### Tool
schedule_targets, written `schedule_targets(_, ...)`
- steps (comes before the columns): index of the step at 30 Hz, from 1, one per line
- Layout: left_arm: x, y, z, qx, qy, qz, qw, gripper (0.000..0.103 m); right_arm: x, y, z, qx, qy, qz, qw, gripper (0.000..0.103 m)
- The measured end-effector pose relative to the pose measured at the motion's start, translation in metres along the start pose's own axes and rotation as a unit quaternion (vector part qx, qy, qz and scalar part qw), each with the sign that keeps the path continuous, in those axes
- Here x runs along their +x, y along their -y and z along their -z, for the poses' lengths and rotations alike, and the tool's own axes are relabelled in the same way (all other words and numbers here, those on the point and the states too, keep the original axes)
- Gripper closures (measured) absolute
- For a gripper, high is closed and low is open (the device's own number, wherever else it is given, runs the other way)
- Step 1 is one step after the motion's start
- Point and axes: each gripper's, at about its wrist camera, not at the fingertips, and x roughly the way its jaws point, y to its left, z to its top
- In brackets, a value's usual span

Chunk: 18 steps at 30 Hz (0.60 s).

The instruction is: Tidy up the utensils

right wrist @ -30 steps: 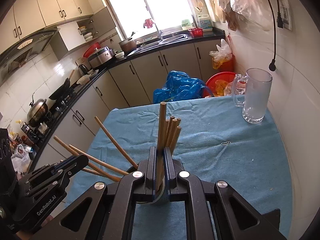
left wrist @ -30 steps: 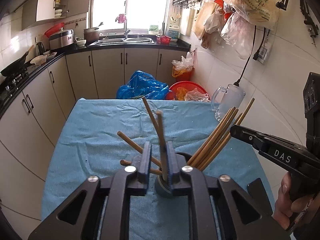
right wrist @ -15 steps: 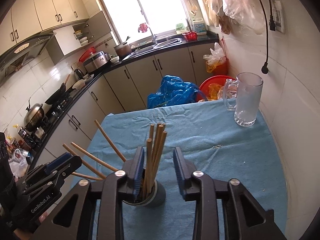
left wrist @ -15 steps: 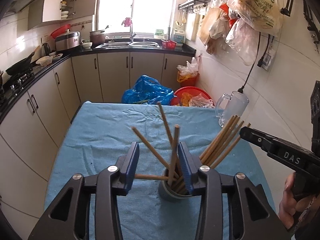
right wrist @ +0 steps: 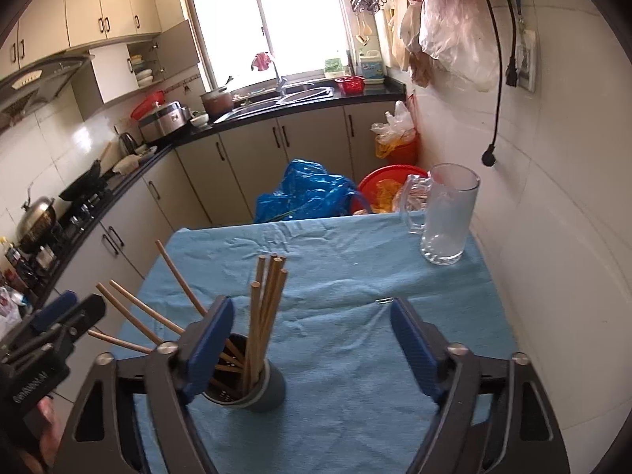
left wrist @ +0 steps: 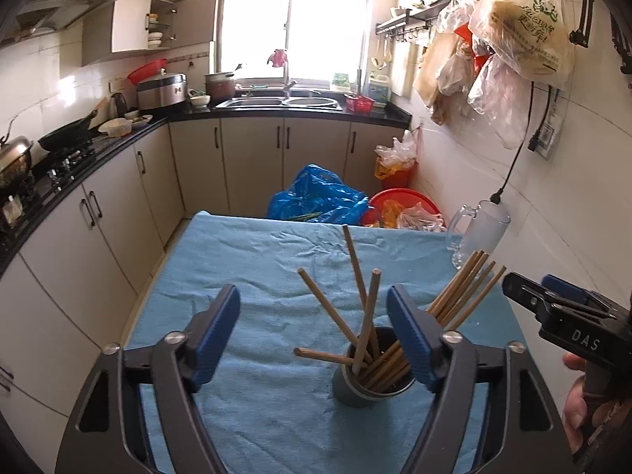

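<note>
Both tools wide open, holding nothing: left tool (left wrist: 314, 330), right tool (right wrist: 312, 337). Wooden chopsticks (left wrist: 365, 330) standing tilted in a gray cup (left wrist: 355, 389) near the front edge of the blue-clothed surface (left wrist: 252, 260). Glass mug (right wrist: 446, 217) at the far right corner.

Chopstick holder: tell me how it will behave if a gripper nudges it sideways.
The chopstick holder is narrow and stands on wrinkled blue cloth, so it may tip rather than slide. The chopsticks stick up far above its rim and splay outward, likely making it top-heavy. They sit loose and would probably shift or rattle.
</note>
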Motion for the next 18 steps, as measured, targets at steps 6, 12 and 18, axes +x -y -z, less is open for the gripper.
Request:
schedule_targets(6, -0.012, -0.003, 0.003, -0.004, 0.013, -0.055, 0.9984, 0.013, -0.006, 0.005, 0.004, -0.004, 0.002, 0.038, 0.999, 0.009)
schedule_targets(12, -0.03, -0.006, 0.01, -0.001, 0.02, -0.118, 0.9928, 0.006, -0.014, 0.006, 0.013, -0.021, 0.0, 0.073, 0.997, 0.006)
schedule_targets(18, -0.049, -0.001, 0.031, 0.019, 0.007, -0.159, 0.9871, 0.001, -0.027, 0.003, 0.035, -0.044, -0.016, 0.078, 0.996, 0.006)
